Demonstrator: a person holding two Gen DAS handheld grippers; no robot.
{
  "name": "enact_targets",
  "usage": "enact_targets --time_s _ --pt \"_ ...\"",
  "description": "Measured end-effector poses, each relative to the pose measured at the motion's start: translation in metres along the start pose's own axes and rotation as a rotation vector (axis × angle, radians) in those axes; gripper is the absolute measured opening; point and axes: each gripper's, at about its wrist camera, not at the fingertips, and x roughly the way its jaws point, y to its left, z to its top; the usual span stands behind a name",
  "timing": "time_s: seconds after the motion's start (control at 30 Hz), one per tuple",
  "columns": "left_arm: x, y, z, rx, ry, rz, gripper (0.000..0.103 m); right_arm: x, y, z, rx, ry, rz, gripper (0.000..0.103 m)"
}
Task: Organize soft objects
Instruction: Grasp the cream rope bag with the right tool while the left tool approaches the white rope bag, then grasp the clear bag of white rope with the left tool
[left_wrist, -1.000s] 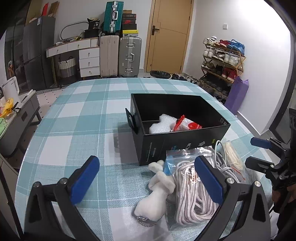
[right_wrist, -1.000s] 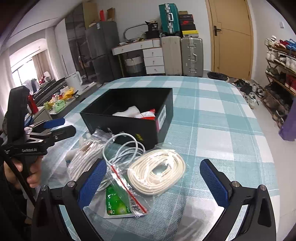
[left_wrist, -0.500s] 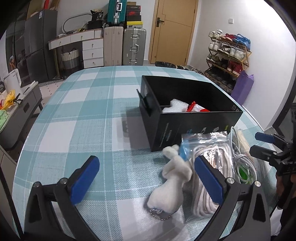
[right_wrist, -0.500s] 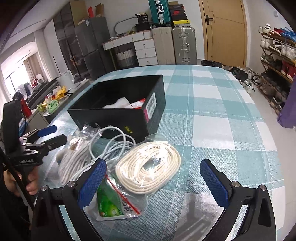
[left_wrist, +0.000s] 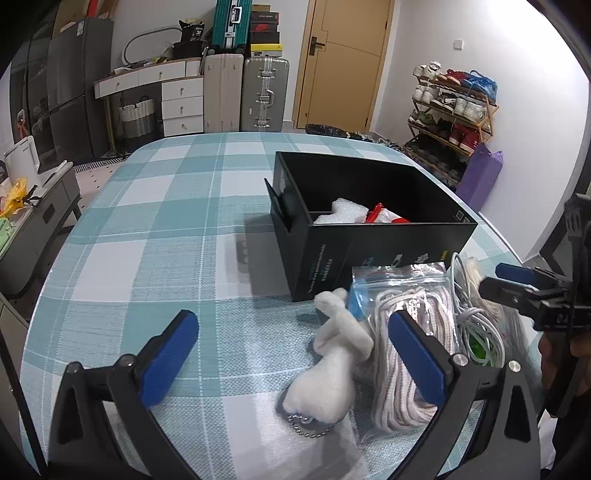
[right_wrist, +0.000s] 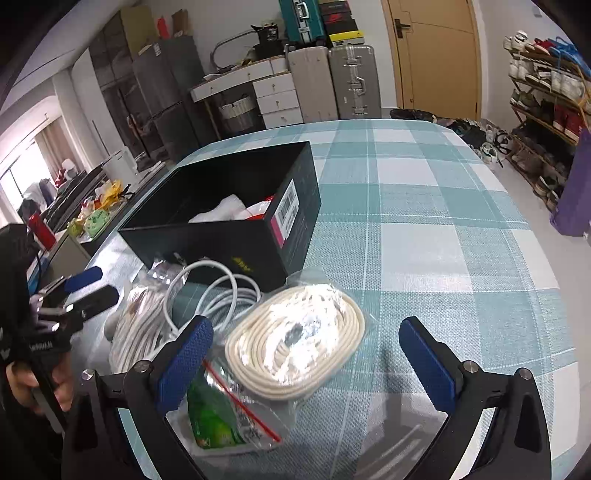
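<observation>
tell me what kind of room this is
Most likely a lived-in home, an entry or dining area: a shoe rack beside a wooden door, suitcases against the wall, and a round table under a teal checked tablecloth.

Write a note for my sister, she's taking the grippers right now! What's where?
Left gripper: open, empty, over the white plush toy.
Right gripper: open, empty, over the bagged cream cord coil.
Done: a white foam piece and a red-and-white item lie in the black box.
Left, all on the checked tablecloth in front of the box: the plush toy, the bagged white rope, the loose white cable, the cream coil and the green packet.
</observation>
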Motion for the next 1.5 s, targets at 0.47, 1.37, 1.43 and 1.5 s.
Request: enact_targets --time_s 0.47,1.37,1.43,1.5 --pt "0.005 -0.004 0.002 0.000 0.006 -0.007 0.103 0.012 -0.009 -0.013 -0.040 0.082 -0.087 0.102" --pt "0.004 -0.016 -0.002 0.025 0.009 -0.021 0.103 0.003 -0.003 -0.022 -0.083 0.022 -0.058 0.055" --pt "0.003 -0.017 -0.002 0.026 0.011 -0.014 0.103 0.003 -0.002 -0.022 -0.088 0.020 -0.056 0.050" --pt "0.001 -0.018 -0.002 0.028 0.012 -0.018 0.103 0.001 -0.001 -0.022 -0.089 0.014 -0.054 0.047"
